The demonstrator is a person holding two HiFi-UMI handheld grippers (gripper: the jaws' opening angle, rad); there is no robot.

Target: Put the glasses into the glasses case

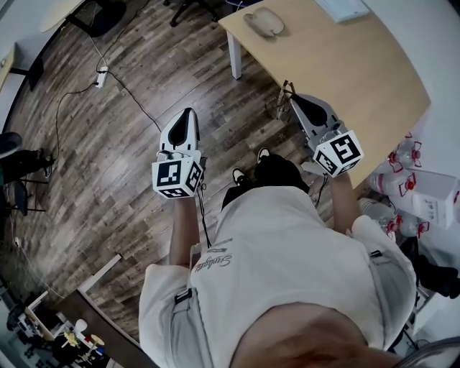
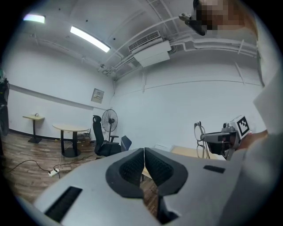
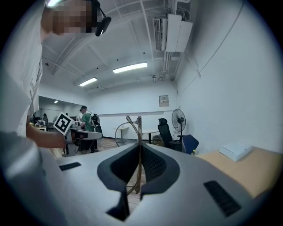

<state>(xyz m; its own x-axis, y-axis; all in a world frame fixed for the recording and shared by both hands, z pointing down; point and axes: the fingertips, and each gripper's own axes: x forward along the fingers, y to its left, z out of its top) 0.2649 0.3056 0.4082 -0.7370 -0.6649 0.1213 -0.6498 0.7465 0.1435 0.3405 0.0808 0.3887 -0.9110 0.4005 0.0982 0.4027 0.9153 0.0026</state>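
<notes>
In the head view my right gripper (image 1: 293, 99) hangs over the near edge of the wooden table (image 1: 352, 72), shut on thin wire-framed glasses (image 1: 284, 99). In the right gripper view the glasses (image 3: 139, 126) stand upright, clamped between the closed pads of the right gripper (image 3: 139, 148). The tan oval glasses case (image 1: 264, 21) lies closed at the table's far corner, well ahead of both grippers. My left gripper (image 1: 188, 115) is over the floor left of the table, its jaws (image 2: 144, 152) shut with nothing between them. From the left gripper view, the glasses (image 2: 200, 132) show at the right.
A white box (image 1: 343, 7) lies at the table's far edge. Water bottles (image 1: 406, 154) are packed at the right. A power strip (image 1: 101, 75) with cables lies on the wood floor at the left. The person's feet (image 1: 248, 167) are beside the table.
</notes>
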